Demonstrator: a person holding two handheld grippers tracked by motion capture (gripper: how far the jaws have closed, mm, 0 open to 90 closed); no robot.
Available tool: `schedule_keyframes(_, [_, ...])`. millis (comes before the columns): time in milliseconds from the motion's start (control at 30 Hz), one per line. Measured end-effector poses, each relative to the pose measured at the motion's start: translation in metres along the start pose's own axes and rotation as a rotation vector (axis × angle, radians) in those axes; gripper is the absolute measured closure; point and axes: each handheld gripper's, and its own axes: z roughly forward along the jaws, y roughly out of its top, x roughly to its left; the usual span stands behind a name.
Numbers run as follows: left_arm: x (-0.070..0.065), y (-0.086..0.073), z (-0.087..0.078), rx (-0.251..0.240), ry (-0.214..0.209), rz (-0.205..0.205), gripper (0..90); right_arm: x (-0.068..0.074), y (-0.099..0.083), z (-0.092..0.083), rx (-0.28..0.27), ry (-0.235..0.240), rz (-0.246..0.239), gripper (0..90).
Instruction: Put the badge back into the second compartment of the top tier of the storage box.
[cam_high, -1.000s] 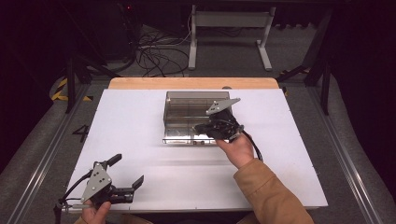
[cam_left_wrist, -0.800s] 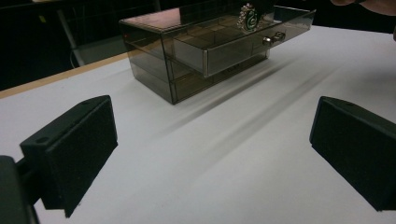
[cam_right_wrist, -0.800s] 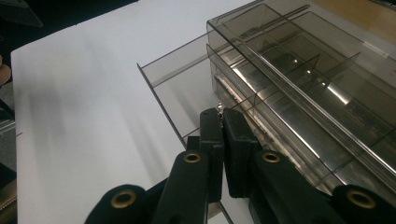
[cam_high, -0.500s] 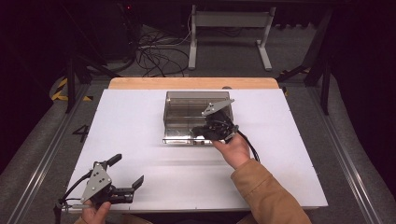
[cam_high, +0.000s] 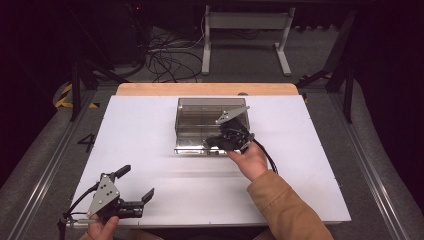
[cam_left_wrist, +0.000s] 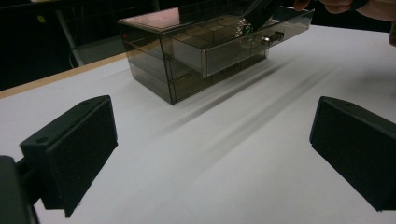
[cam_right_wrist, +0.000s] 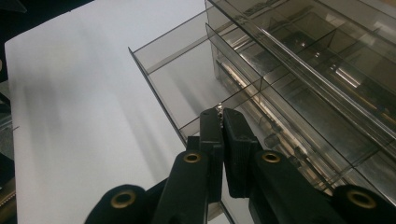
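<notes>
Over open drawer (cam_right_wrist: 196, 88): right tool (cam_right_wrist: 219, 112) pinched on small shiny piece (cam_right_wrist: 218, 106); left tool (cam_high: 134, 194) wide.

Drawer box (cam_high: 200, 120) glossy smoked clear plastic; table (cam_high: 150, 140) matt white.

Black all over, that left gripper (cam_high: 134, 192), with a grey three-cornered plate (cam_high: 101, 194) bolted on top and dotted with small dark screws, a thin black cable (cam_high: 80, 199) looping off its back; its jaws end in chunky black foam-like pads (cam_left_wrist: 70, 149), one showing a small round hole. The right gripper (cam_high: 216, 141), black too, carries the same grey plate, brass-coloured rivets (cam_right_wrist: 192, 157) on its ribbed jaws, a thick black cable and a tan-brown sleeve (cam_high: 287, 210) behind
</notes>
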Motion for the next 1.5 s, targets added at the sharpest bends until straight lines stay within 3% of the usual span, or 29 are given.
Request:
schedule_keyframes(500, [0.0,0.0,0.0,0.001,-0.001,0.0,1.6,-0.002,0.0,0.0,0.001,-0.001,0.006,86.2])
schedule_keyframes(833, [0.0,0.0,0.0,0.003,-0.008,-0.001,1.8,-0.002,0.0,0.0,0.003,-0.04,-0.004,78.4])
schedule_keyframes(1300, [0.0,0.0,0.0,0.0,-0.004,-0.001,1.9,-0.004,0.0,-0.003,-0.028,-0.076,-0.017,63.1])
schedule_keyframes(1500, [0.0,0.0,0.0,0.0,-0.003,-0.002,1.8,-0.002,0.001,-0.01,-0.059,-0.062,-0.031,47.0])
